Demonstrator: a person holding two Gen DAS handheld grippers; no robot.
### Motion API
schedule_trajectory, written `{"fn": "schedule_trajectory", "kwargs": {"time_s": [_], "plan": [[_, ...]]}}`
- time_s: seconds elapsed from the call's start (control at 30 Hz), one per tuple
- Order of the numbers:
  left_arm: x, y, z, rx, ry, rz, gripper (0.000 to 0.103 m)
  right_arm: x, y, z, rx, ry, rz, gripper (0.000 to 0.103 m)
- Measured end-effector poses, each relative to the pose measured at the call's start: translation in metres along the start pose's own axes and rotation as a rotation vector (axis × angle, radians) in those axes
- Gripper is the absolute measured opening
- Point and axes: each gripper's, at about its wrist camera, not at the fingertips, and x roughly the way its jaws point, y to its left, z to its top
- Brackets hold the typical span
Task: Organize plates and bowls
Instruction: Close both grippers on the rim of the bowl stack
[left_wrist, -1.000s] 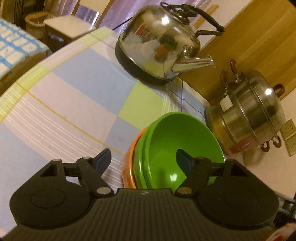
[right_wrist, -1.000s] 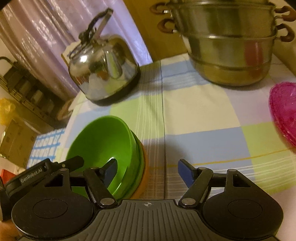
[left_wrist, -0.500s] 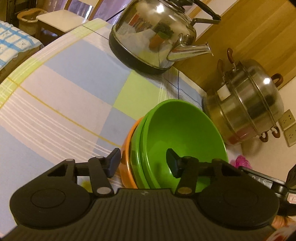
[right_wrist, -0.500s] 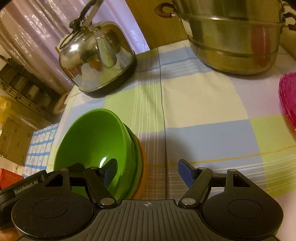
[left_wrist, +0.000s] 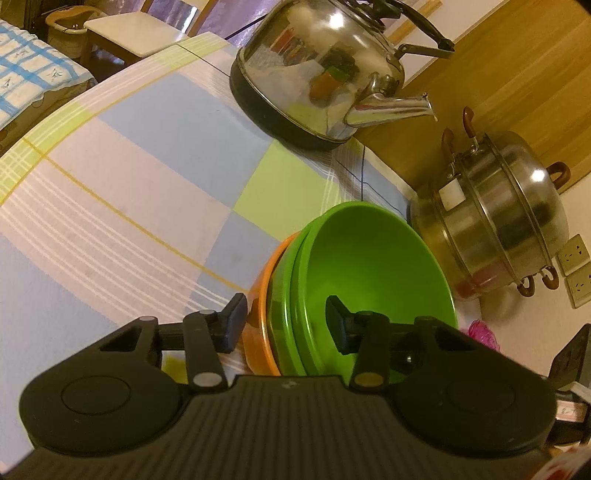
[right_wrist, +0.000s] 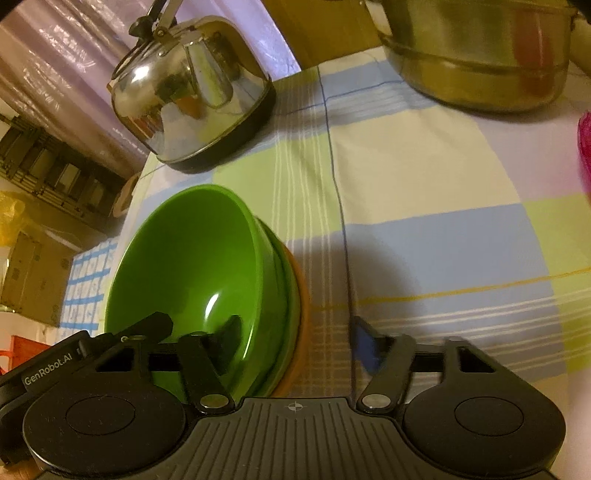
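Note:
A stack of bowls stands on the checked tablecloth: a green bowl (left_wrist: 373, 266) on top, a second green one under it, an orange bowl (left_wrist: 260, 314) at the bottom. My left gripper (left_wrist: 284, 325) straddles the near rims, one finger outside the orange bowl, the other inside the green bowl; the jaws have narrowed onto the rims. In the right wrist view the same green bowl (right_wrist: 192, 266) sits at lower left. My right gripper (right_wrist: 299, 343) is open, its left finger inside the green bowl, its right finger over the cloth. A pink plate (right_wrist: 584, 147) shows at the right edge.
A steel kettle (left_wrist: 325, 70) stands at the back of the table. A stacked steel steamer pot (left_wrist: 495, 218) stands to the right of the bowls by the wall sockets. The table's edge runs along the left, with a chair (left_wrist: 136, 33) beyond it.
My left gripper's jaws have narrowed around the bowl rims. My right gripper has moved forward and its left finger has gone inside the green bowl.

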Motion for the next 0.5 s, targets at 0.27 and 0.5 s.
{"fn": "schedule_trajectory", "kwargs": {"time_s": [0.27,0.5], "plan": [[-0.0005,-0.0007,-0.0006,0.012,-0.001,0.012,0.038,0.0022,0.0057,-0.0041,-0.003,0.007,0.007,0.036],[-0.0001,-0.0078,-0.0032,0.055,0.004,0.034,0.038,0.0002,0.0043,-0.0053,0.001,-0.004,0.007,0.032]]}}
